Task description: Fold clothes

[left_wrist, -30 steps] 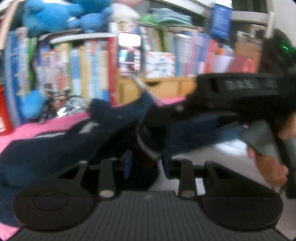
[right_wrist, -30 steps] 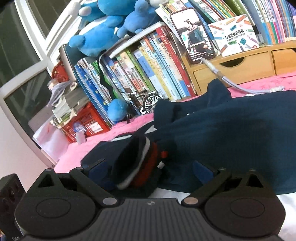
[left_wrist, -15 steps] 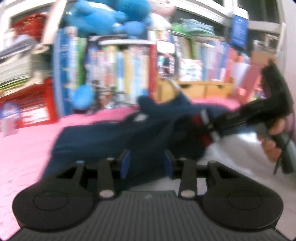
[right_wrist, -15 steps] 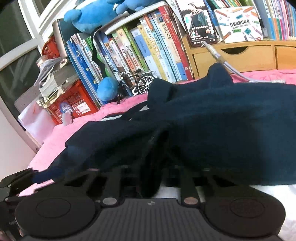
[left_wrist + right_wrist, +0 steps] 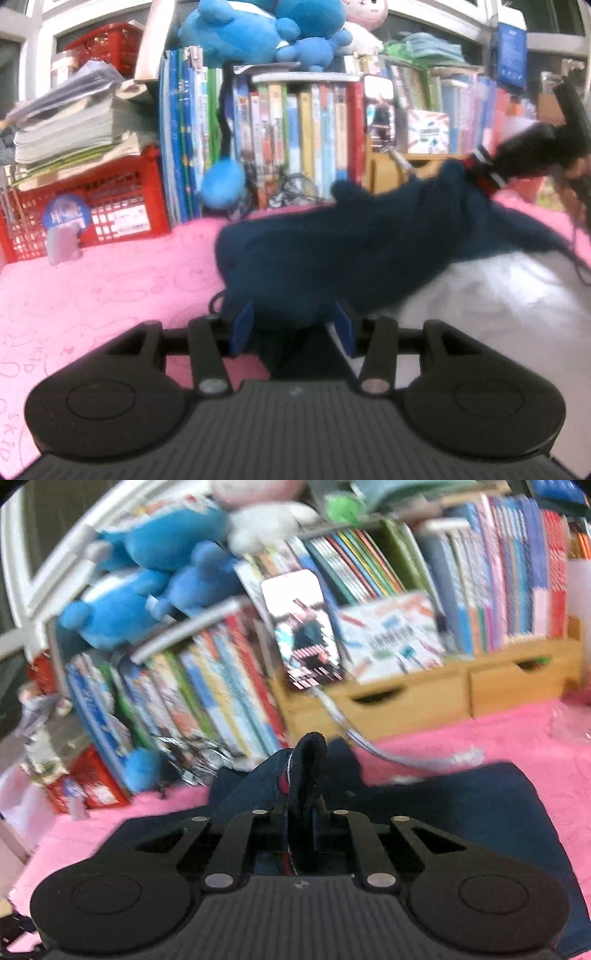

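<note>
A dark navy garment lies across the pink mat, stretched from my left gripper up to the right. The left gripper's jaws are opening, with a bunch of navy cloth lying between the blue pads. At the upper right, my right gripper holds the garment's red-and-white striped cuff off the surface. In the right wrist view the right gripper is shut on that cuff, which stands up between the jaws. The rest of the garment spreads behind it.
Books line the back, with blue plush toys on top. A red crate stands at the left. Wooden drawers, a phone and its cable are behind the garment. White cloth covers the right.
The right gripper went from open around the cuff to shut on it and raised it. The left gripper drew away leftward along the garment, its pads spreading a little.
</note>
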`<act>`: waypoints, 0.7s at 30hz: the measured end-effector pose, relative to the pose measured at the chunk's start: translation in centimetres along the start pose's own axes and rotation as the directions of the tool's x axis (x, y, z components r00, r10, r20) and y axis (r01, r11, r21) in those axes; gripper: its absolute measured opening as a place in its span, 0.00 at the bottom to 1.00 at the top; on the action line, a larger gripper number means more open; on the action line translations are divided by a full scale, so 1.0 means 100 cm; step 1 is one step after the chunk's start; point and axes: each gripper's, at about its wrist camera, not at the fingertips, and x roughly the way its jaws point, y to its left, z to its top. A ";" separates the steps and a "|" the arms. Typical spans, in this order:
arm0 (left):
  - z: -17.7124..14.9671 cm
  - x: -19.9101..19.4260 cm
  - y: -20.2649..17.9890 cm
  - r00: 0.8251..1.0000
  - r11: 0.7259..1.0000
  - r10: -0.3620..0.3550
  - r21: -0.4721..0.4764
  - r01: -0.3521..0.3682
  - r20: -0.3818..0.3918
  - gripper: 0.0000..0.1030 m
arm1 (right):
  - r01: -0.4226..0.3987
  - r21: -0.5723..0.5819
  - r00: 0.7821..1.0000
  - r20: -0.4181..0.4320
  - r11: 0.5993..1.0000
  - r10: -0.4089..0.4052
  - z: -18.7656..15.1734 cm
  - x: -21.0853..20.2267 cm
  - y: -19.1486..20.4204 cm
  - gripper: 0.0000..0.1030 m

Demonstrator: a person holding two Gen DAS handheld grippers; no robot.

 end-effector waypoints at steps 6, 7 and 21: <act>-0.003 0.012 0.004 0.994 0.996 0.086 0.031 -0.084 -0.073 0.45 | 0.070 0.017 0.997 -0.043 0.997 -0.070 -0.012 0.017 -0.033 0.15; -0.005 0.014 0.006 0.991 0.996 0.087 0.039 -0.083 -0.104 0.45 | 0.080 0.017 0.996 -0.047 0.997 -0.079 -0.014 0.018 -0.037 0.16; 0.027 -0.019 0.028 0.995 0.985 0.021 -0.174 -0.005 0.095 0.46 | 0.153 -0.039 0.985 -0.070 0.987 -0.155 -0.022 0.028 -0.058 0.23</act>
